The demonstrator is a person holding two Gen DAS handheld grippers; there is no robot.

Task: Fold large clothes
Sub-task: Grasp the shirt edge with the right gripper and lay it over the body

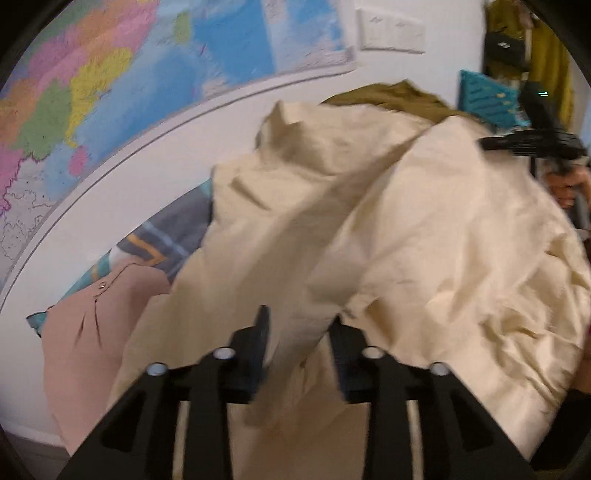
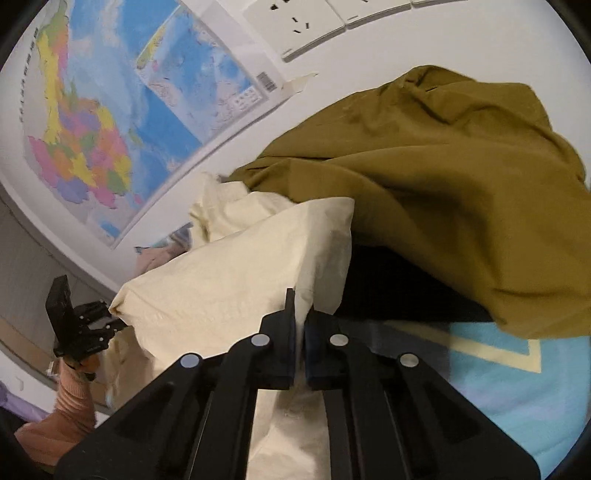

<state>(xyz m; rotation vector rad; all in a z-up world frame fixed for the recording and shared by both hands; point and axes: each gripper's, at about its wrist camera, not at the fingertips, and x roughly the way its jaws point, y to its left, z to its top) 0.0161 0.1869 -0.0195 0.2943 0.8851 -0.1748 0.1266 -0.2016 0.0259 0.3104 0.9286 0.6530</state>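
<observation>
A large cream garment (image 1: 424, 221) lies crumpled in a heap on the bed. My left gripper (image 1: 299, 325) stands part open, with a fold of the cream cloth running between its fingers; I see no firm pinch. In the right wrist view the left gripper (image 2: 107, 328) sits at the cloth's far corner. My right gripper (image 2: 300, 314) is shut on an edge of the cream garment (image 2: 229, 280), which hangs down between the pads. From the left wrist view the right gripper (image 1: 491, 142) is at the cloth's far right edge.
An olive garment (image 2: 443, 177) is piled behind the cream one. A pink garment (image 1: 92, 332) lies at the left, on a blue patterned cover (image 2: 498, 387). The wall behind holds a map (image 1: 110, 92) and sockets (image 2: 295, 22). A pink sleeve (image 2: 74, 398) is seen.
</observation>
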